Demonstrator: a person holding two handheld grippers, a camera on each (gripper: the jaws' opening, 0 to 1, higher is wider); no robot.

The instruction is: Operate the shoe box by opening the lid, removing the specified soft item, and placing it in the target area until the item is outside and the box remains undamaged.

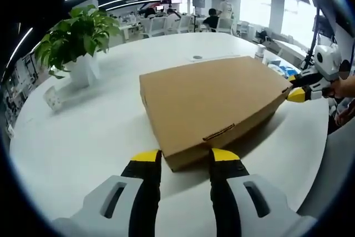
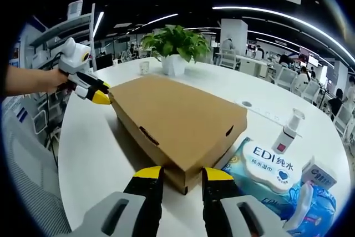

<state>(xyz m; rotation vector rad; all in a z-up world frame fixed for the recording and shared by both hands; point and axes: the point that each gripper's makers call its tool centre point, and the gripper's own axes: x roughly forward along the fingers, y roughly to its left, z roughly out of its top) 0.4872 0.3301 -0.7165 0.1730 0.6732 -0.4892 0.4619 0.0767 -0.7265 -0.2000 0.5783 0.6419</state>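
Note:
A flat brown cardboard shoe box lies shut on the white table, its lid down and a tab slot on its front edge. My left gripper stands open, its yellow tips astride the near corner of the box. At the opposite corner my right gripper is open too, with the box corner between its tips. Each gripper shows in the other's view: the right one at the box's far right corner, the left one at the box's far left corner, held by a hand.
A potted green plant in a white pot stands on the round white table. Right of the box lie a pack of wet wipes, a small spray bottle and a small carton. Office desks and people sit far behind.

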